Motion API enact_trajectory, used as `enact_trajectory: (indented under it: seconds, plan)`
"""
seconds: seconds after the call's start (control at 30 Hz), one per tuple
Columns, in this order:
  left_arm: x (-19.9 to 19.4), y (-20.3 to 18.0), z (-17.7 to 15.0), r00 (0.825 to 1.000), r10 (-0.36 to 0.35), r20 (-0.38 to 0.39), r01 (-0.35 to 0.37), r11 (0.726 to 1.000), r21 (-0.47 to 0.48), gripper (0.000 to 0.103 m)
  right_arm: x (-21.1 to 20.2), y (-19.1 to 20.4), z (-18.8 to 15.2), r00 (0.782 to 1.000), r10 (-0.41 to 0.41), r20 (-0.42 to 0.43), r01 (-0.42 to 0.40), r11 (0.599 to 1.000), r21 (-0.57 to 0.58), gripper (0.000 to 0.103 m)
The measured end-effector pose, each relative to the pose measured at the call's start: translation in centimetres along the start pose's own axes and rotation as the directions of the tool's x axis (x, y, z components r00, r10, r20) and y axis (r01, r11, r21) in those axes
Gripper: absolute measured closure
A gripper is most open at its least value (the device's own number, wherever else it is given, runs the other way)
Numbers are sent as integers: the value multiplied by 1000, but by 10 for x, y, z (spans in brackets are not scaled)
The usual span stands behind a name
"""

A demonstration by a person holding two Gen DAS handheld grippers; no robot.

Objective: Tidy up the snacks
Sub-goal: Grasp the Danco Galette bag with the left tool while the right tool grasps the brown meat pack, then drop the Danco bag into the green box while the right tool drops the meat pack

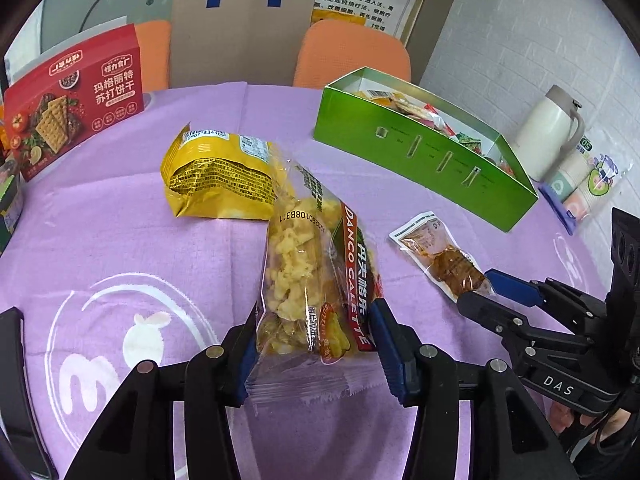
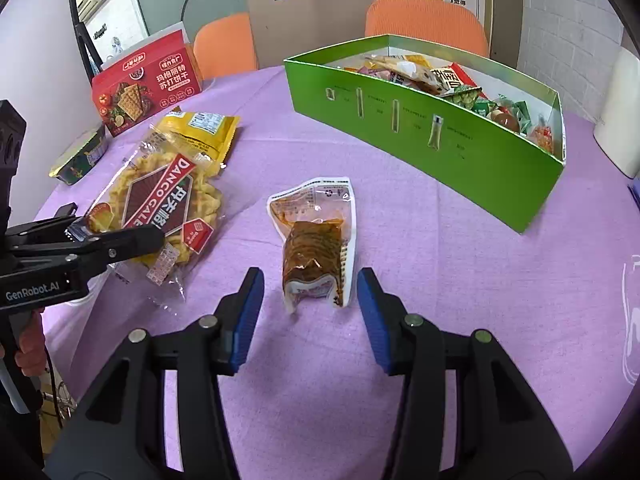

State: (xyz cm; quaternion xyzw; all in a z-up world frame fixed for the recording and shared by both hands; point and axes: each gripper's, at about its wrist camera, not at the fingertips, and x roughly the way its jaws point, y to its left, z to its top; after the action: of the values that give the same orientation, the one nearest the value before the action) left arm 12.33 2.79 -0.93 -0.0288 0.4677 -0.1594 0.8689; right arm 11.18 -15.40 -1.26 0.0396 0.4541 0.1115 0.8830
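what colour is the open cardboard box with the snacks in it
The open cardboard box is bright green outside, with a pale lining inside; right wrist view shows it best.

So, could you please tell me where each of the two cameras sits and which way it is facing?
Left wrist: on the left gripper, looking along its fingers, which pinch the waffle bag; beyond lie the yellow bag and green box. The right gripper enters from the right.
Right wrist: on the right gripper, open around the brown snack pouch, facing the green box. The left gripper and fingers of a hand show at left.
Shared: both snacks, the green box, the red cracker box and the purple tablecloth.
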Motion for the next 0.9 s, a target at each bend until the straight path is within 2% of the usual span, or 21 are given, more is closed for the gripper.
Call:
enact_trajectory:
  seconds: [0.23,0.33,0.43,0.63,0.9]
  plan:
    - [7,2,4,1000,13,-1,-13,1000,-4,44,10,4,1,1000,-6,-16,6,1000,6,53]
    - [8,2,5,1000,9,4,-9,1000,-5,45,11,4,0,1000,-19,-5,19,1000,0,67]
    - [7,-3,5,1000,20,12,-21,999,26,51,10,2,0,1000,-7,-9,7,1000,23,68]
    - [-13,-19,5,999,22,49,-26,997,73,73,-3,4,-4,1000,0,9,0,1000,17,68]
    - [-29,-36,5,996,26,85,-35,994,100,78,-24,4,1,998,14,65,-15,1000,13,68]
